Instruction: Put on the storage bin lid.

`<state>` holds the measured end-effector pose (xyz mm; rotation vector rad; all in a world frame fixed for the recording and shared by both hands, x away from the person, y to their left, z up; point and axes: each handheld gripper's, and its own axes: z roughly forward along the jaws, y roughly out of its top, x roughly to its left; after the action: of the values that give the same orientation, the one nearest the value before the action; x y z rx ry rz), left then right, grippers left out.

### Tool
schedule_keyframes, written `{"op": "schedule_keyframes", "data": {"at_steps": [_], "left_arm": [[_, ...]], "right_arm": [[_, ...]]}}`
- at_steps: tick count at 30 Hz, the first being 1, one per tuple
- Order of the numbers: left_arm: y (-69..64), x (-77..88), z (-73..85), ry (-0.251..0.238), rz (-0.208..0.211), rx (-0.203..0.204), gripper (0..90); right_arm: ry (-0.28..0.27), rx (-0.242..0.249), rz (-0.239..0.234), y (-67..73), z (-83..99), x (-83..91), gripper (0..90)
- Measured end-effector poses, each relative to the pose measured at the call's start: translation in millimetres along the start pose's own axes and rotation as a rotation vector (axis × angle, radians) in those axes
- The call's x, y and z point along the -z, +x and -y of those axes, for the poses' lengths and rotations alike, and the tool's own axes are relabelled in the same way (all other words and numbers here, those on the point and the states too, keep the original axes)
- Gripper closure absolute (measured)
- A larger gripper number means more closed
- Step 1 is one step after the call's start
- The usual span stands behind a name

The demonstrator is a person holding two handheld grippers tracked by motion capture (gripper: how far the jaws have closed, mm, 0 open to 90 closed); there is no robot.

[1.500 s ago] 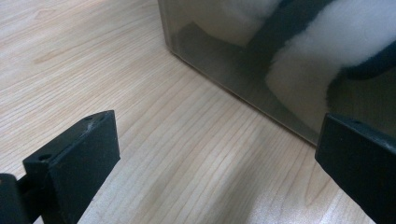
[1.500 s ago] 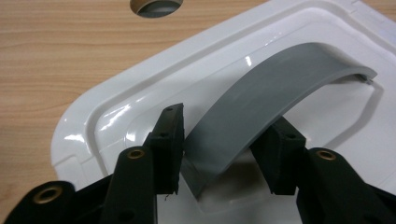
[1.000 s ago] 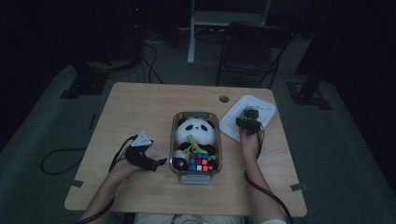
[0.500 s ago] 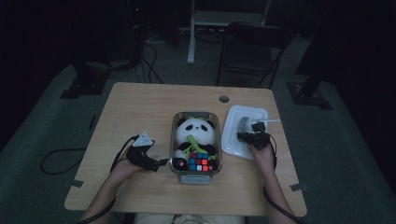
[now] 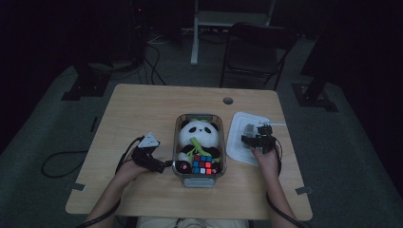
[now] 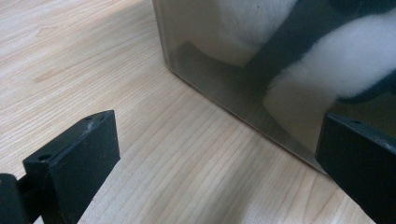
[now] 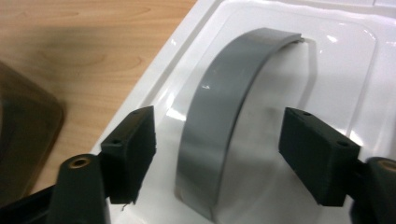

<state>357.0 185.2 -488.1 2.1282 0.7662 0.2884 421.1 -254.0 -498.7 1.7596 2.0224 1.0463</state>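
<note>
- Going from left to right across the high view, the left gripper [image 5: 151,154] is seen low on the table [image 5: 142,109], just beside the left wall of the bin [image 5: 177,142]; it is carried by the left hand [image 5: 130,166].
- In the left gripper view its jaws are spread wide with only bare wood between them; the smoky wall of the bin [image 6: 224,79] stands close ahead, and nothing is gripped.
- In the bin, a panda [image 5: 199,135] is packed at the far end and a cube [image 5: 203,165] with coloured tiles at the near end.
- To the right of the bin, flat on the table, lies the white lid [image 5: 237,142], with a curved grey handle [image 7: 224,121] on its top.
- The right gripper [image 5: 259,138] is held over the lid. Its jaws have just been opening, and in the right gripper view they stand wide, 1 on each side of the handle, with no pad pressing on it.
- The step in hand is judged to be the taking up of the lid: the handle is framed but not yet gripped.
- For the next move, the right jaws would need to be lowered squarely and closed across the handle, so that the lid can be lifted level and carried left over the bin.
- The bin may need to be steadied by the left gripper while the lid is seated, and the panda may have to be pressed down to clear the rim.
</note>
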Motion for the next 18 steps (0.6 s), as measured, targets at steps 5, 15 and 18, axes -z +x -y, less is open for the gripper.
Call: {"op": "schedule_keyframes", "data": {"at_steps": [5, 15, 18], "left_arm": [[-0.2, -2.4, -2.8, 0.001, -0.002, -0.009, 0.6], [-1.2, -4.2, -6.9, -0.011, -0.002, -0.014, 0.6], [-2.0, -4.6, -8.1, -0.014, -0.002, -0.016, 0.6]], "right_arm": [[0.001, 0.006, 0.039, 10.6, 0.2, -8.8, 13.6], [-0.042, 0.031, 0.235, 19.7, 2.4, -15.4, 42.6], [-0.06, 0.054, 0.246, 19.4, 4.0, -13.9, 57.9]]}}
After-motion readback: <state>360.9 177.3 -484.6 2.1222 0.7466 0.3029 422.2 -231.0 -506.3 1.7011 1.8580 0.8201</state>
